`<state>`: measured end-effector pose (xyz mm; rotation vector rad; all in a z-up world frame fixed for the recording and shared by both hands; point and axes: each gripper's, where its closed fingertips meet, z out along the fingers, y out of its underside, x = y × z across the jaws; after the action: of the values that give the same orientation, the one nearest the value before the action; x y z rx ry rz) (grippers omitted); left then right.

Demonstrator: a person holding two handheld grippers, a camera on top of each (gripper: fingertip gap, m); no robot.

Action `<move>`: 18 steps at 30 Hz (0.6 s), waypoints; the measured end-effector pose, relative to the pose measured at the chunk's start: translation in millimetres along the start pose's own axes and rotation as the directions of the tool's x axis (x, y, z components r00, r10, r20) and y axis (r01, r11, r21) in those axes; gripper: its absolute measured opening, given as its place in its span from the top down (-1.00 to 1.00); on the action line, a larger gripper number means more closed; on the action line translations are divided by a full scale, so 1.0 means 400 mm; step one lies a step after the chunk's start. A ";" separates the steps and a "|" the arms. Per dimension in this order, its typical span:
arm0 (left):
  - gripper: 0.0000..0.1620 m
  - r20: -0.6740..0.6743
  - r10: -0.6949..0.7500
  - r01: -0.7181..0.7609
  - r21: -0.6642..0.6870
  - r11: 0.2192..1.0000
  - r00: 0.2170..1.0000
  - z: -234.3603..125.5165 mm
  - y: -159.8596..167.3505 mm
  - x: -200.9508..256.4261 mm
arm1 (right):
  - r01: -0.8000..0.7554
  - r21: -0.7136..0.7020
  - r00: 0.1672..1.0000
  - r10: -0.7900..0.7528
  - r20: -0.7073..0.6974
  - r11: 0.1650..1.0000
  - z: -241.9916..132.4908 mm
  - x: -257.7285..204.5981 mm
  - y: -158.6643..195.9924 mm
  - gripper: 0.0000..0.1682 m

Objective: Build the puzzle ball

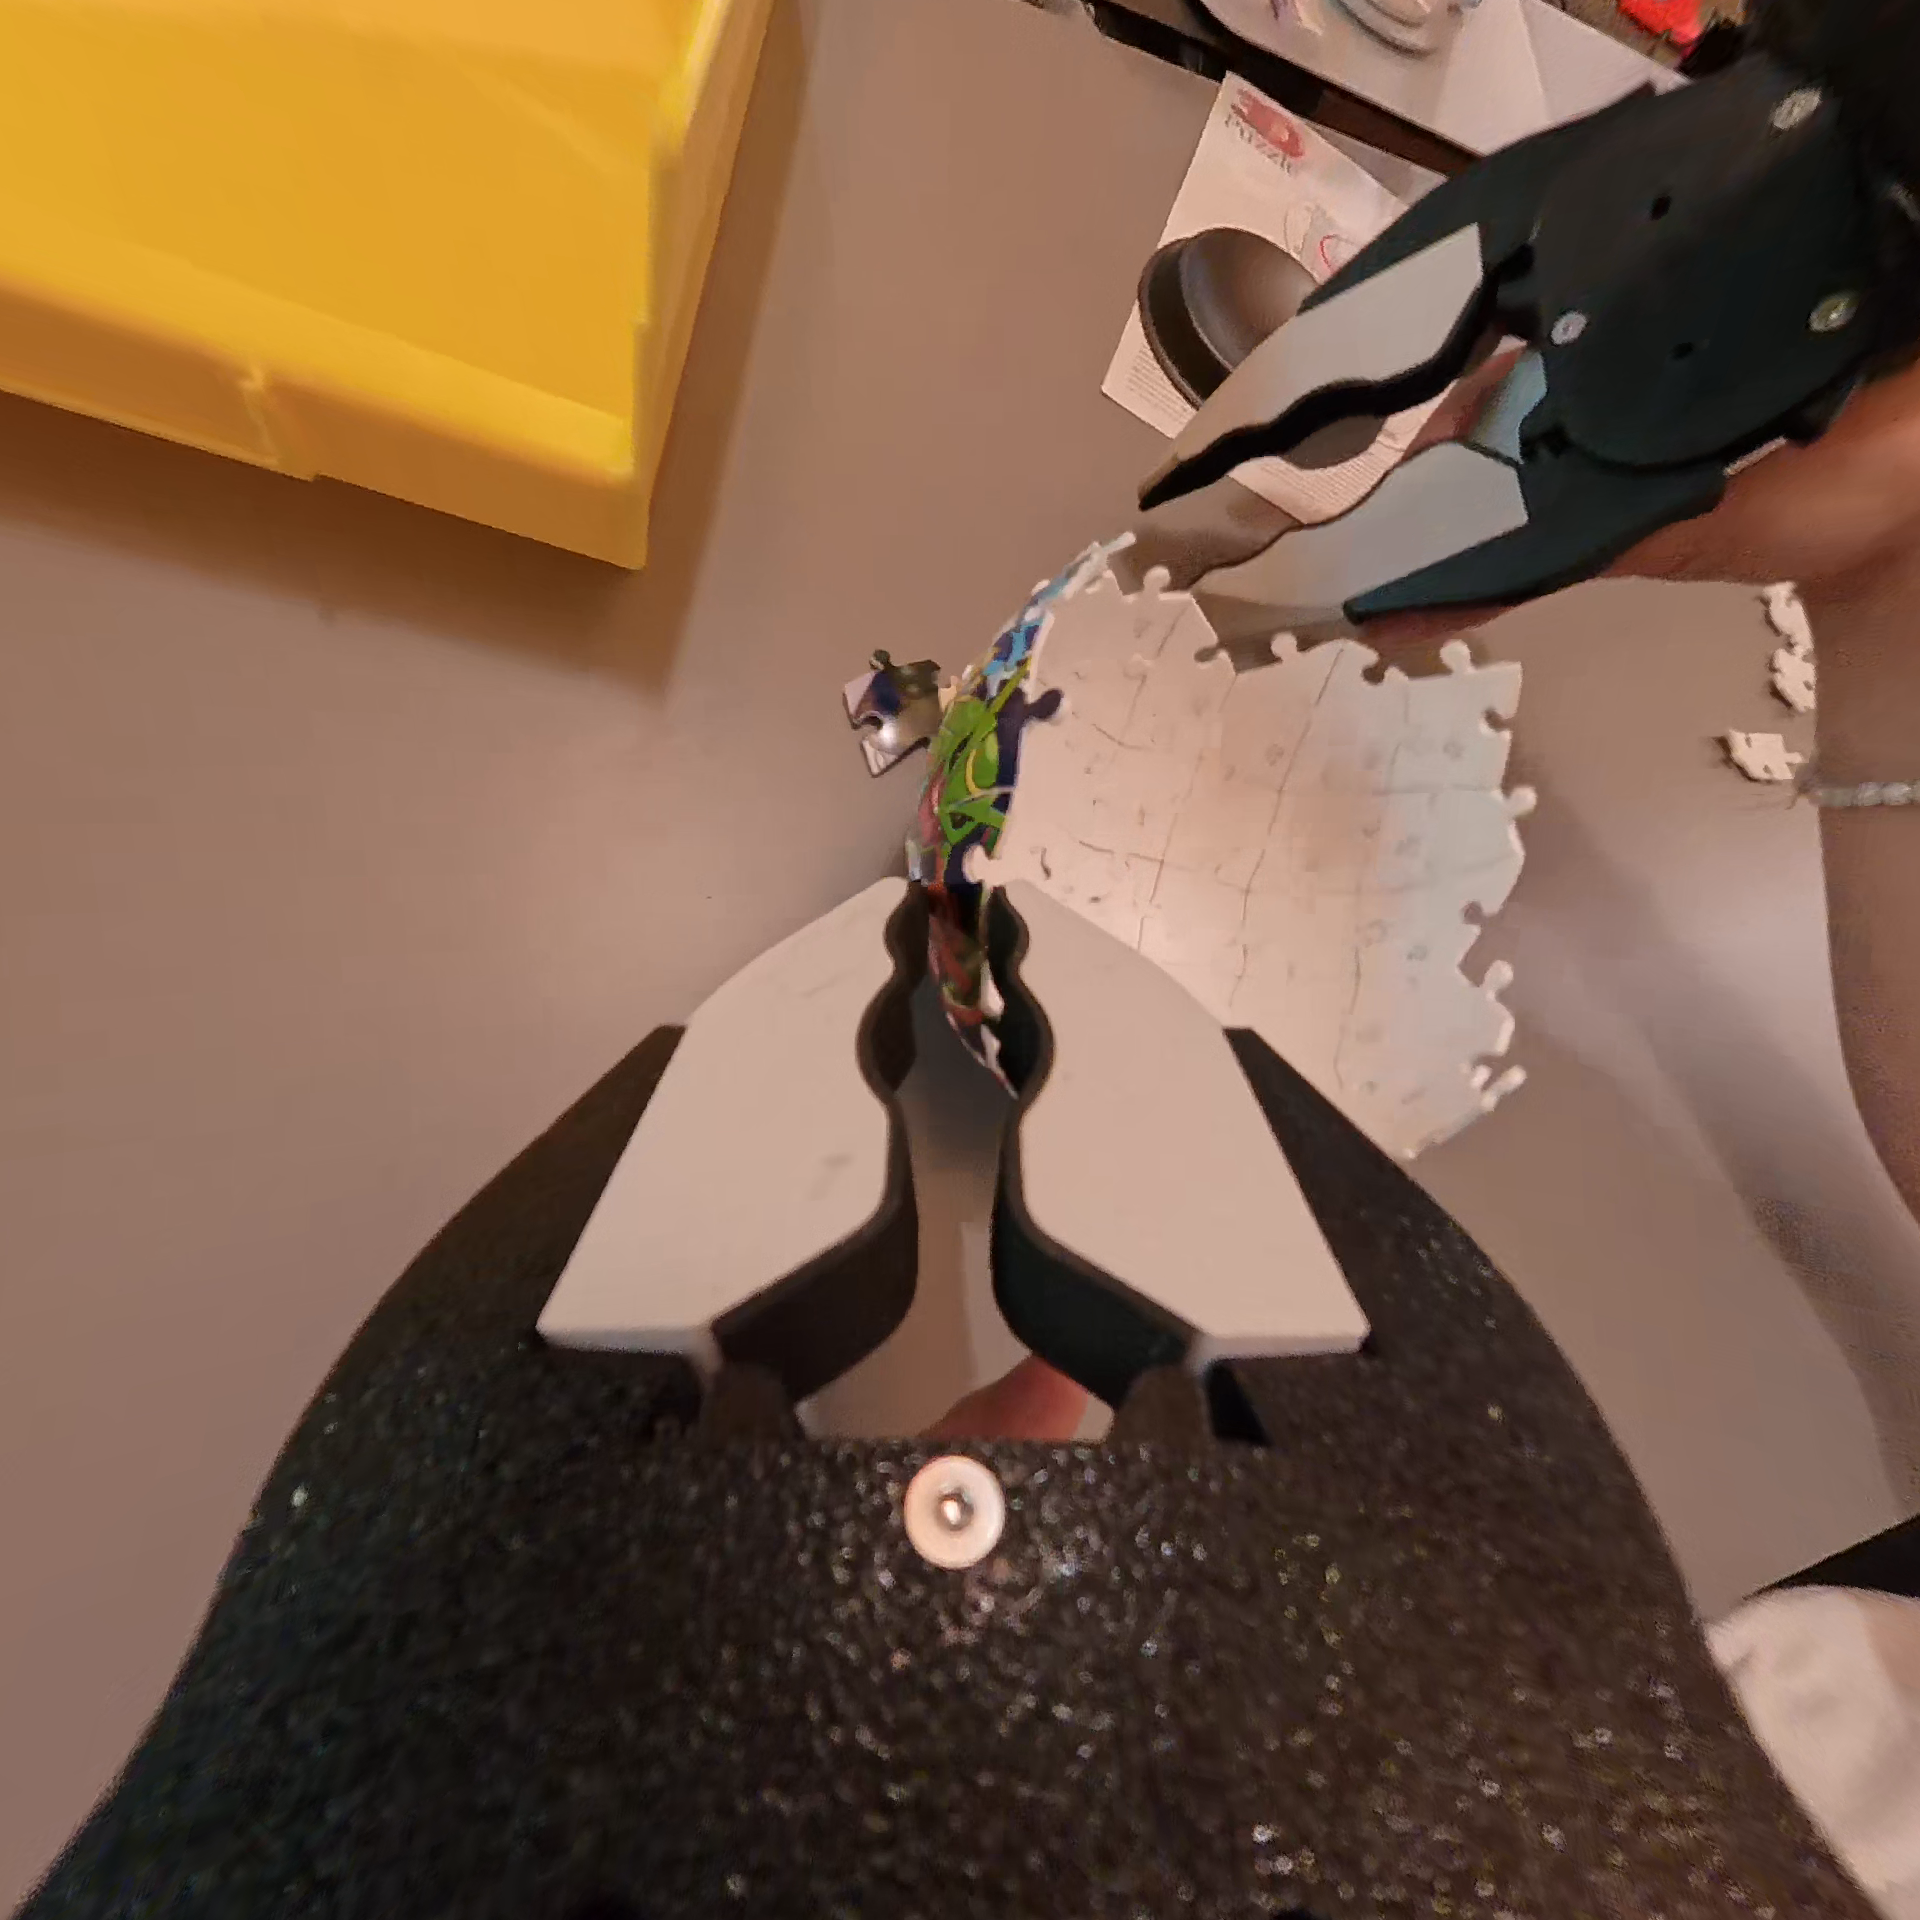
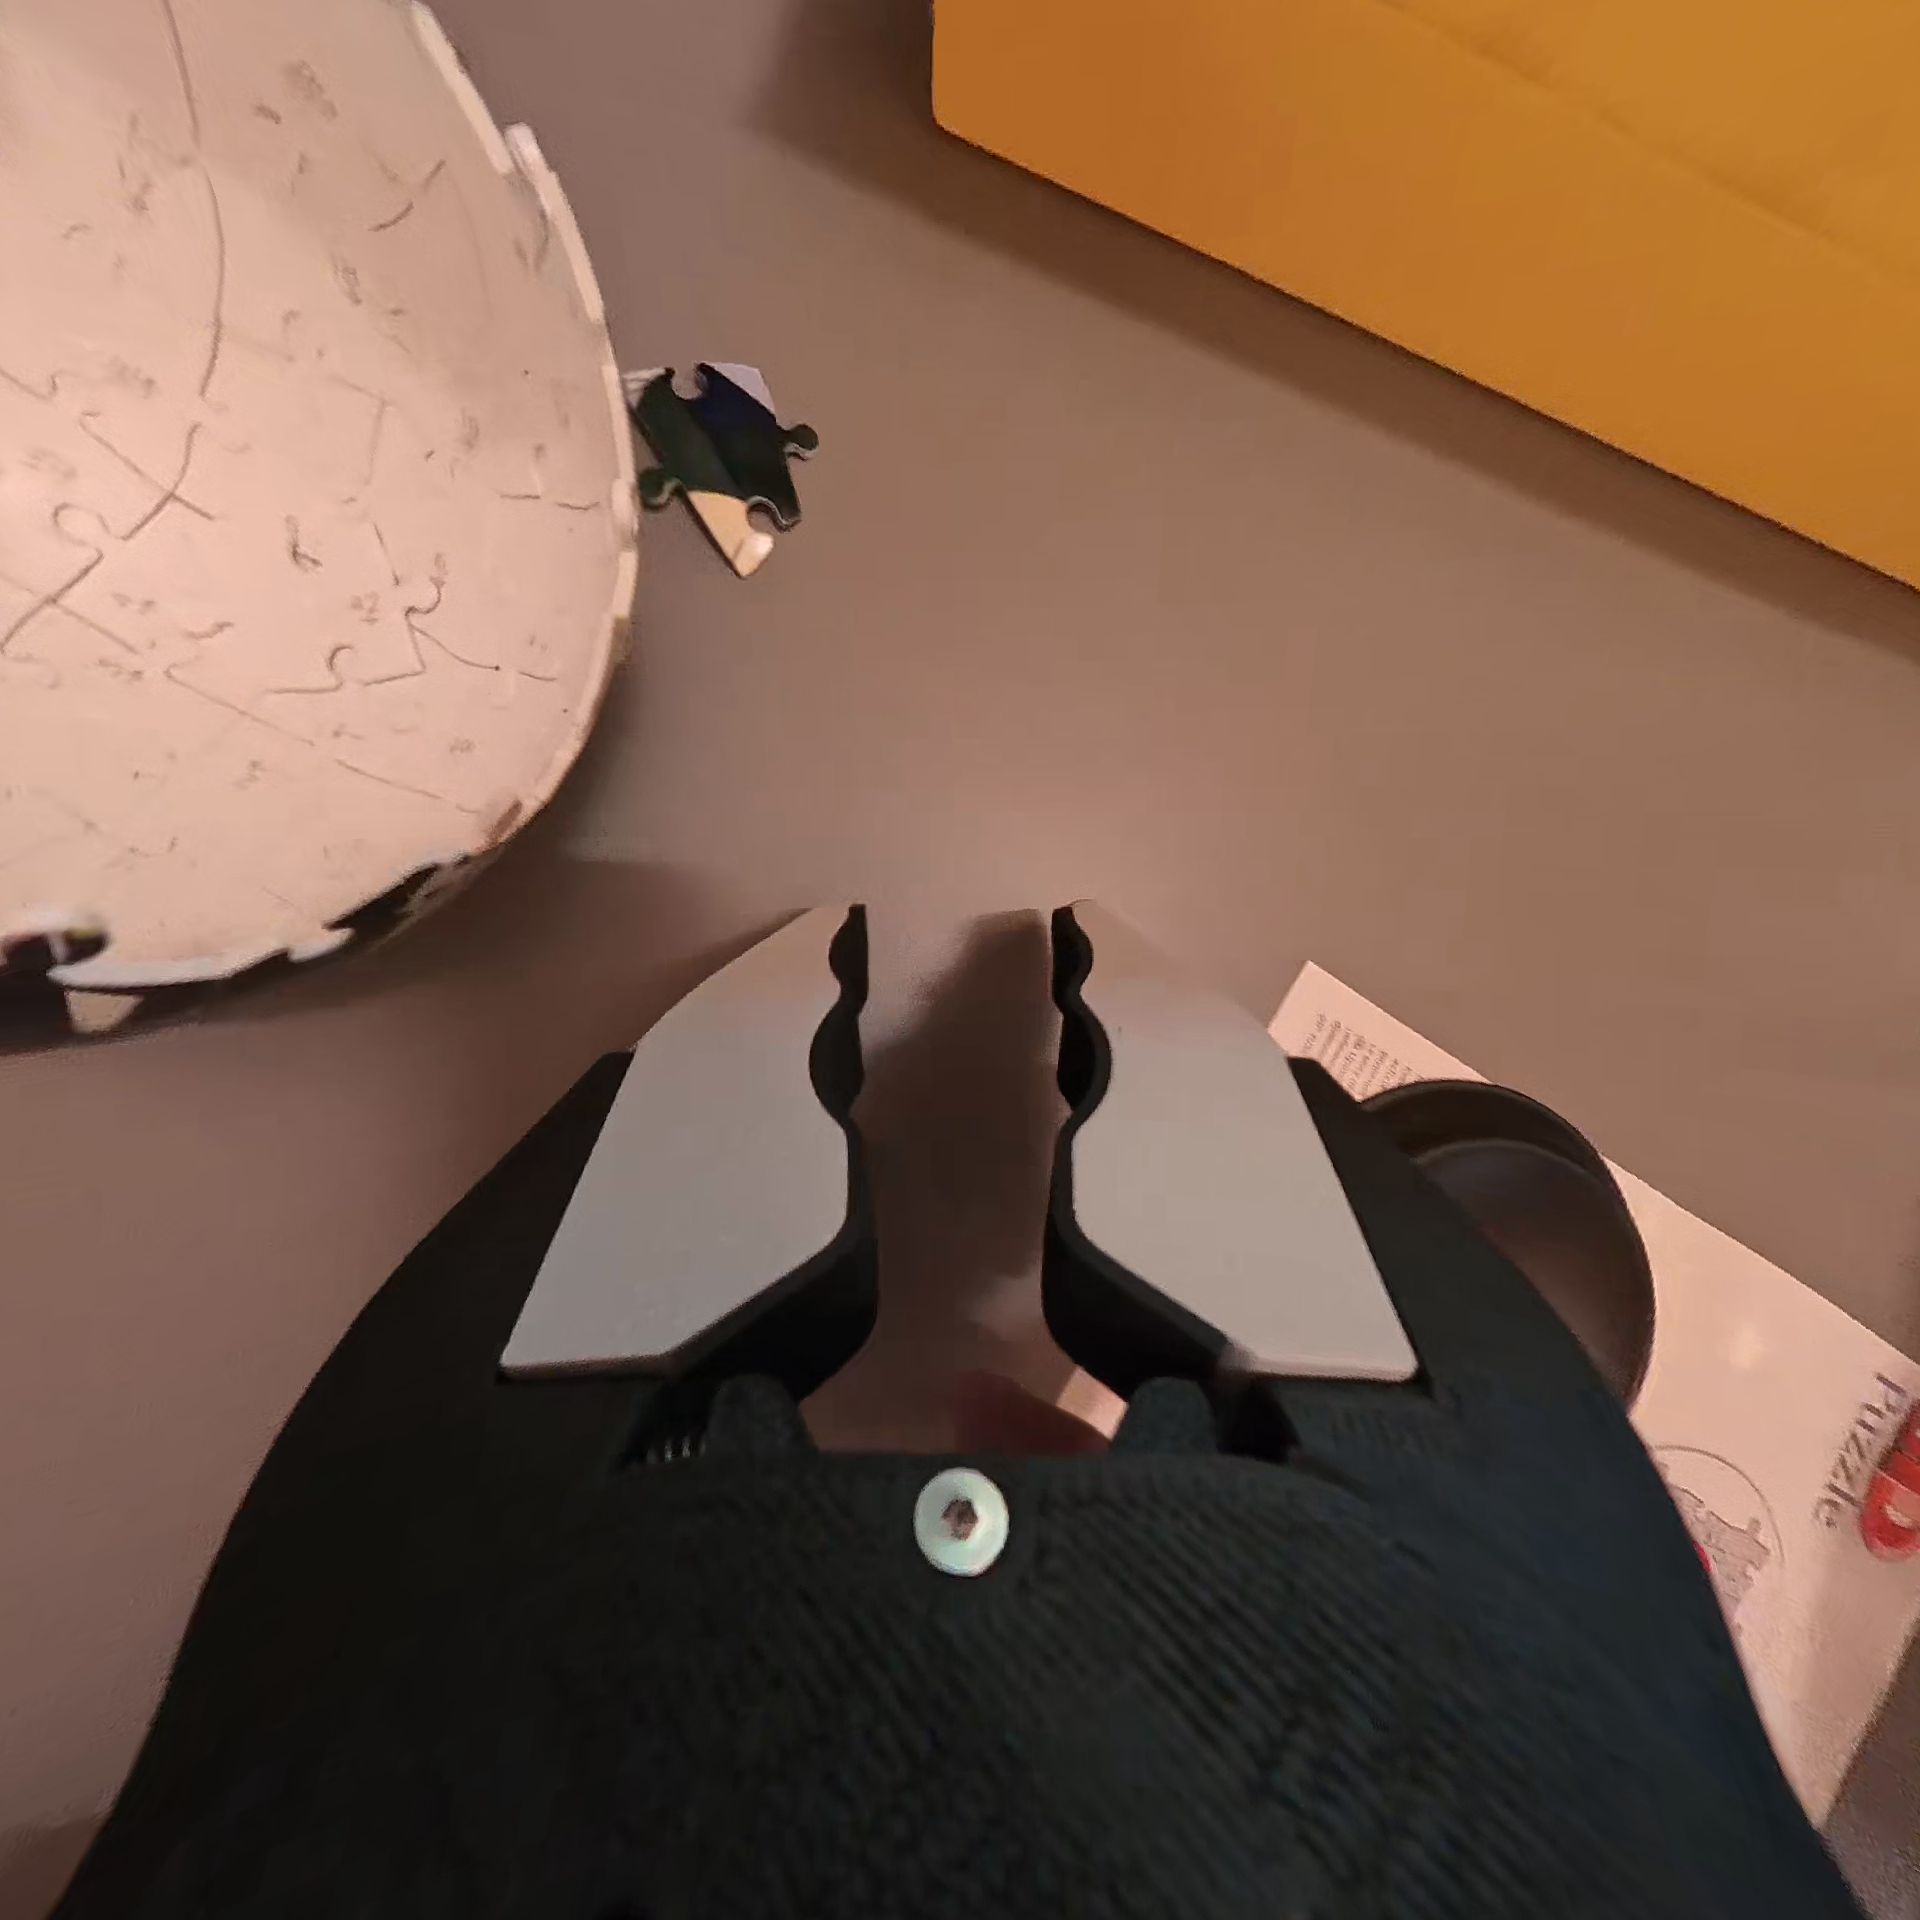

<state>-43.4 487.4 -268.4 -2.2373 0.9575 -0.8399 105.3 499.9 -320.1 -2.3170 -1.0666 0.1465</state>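
The partly built puzzle ball (image 1: 1299, 862) is a curved shell, white inside and coloured outside. My left gripper (image 1: 951, 920) is shut on its near edge and holds it up over the grey table. The shell also shows in the right wrist view (image 2: 260, 468) at the upper left. A loose dark puzzle piece (image 1: 894, 717) lies on the table just beyond the shell; the right wrist view shows it (image 2: 727, 457) beside the shell's rim. My right gripper (image 2: 956, 914) is open and empty; in the left wrist view it (image 1: 1179, 540) hovers close to the shell's far rim.
A yellow bin (image 1: 312, 208) stands at the far left and also shows in the right wrist view (image 2: 1455, 260). A black round stand (image 1: 1216, 301) sits on a printed leaflet (image 2: 1766, 1455). A few white loose pieces (image 1: 1787, 665) lie at the right, by a hand with a bracelet (image 1: 1860, 795). My hands' fingertips stand some 15 cm from each other. Left tips and right tips are each some 9 cm from the loose dark puzzle piece (image 1: 894, 717). Seen from the right wrist view (image 2: 695, 406) as well.
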 end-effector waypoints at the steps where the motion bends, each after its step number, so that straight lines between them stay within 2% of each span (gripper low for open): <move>1: 0.88 0.015 0.007 -0.007 0.005 1.000 1.000 -0.006 -0.003 -0.008 | 0.005 0.014 1.000 -0.005 -0.003 1.000 0.002 -0.004 -0.004 0.57; 7: 0.87 0.089 0.027 -0.032 0.052 0.998 0.996 -0.031 -0.024 -0.050 | 0.125 0.071 0.991 -0.128 0.040 0.990 0.006 -0.047 -0.026 0.29; 11: 0.89 0.130 0.031 -0.039 0.060 0.997 0.991 -0.037 -0.025 -0.077 | 0.215 0.016 0.966 -0.215 0.145 0.977 -0.007 -0.088 -0.002 0.25; 13: 0.90 0.146 0.033 -0.042 0.062 0.997 0.989 -0.038 -0.024 -0.091 | 0.230 0.049 0.966 -0.234 0.111 0.972 -0.006 -0.084 -0.020 0.25; 17: 0.94 0.176 0.033 -0.047 0.077 0.996 0.984 -0.037 -0.022 -0.126 | 0.268 0.134 0.945 -0.287 0.156 0.954 0.032 -0.128 -0.062 0.26; 18: 0.94 0.178 0.028 -0.042 0.078 0.996 0.984 -0.036 -0.020 -0.132 | 0.284 0.152 0.944 -0.304 0.126 0.947 0.043 -0.124 -0.077 0.27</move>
<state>-79.6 529.3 -270.6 -2.1769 0.8613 -0.6413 45.9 487.6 -324.1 -2.0265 -1.4207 0.2666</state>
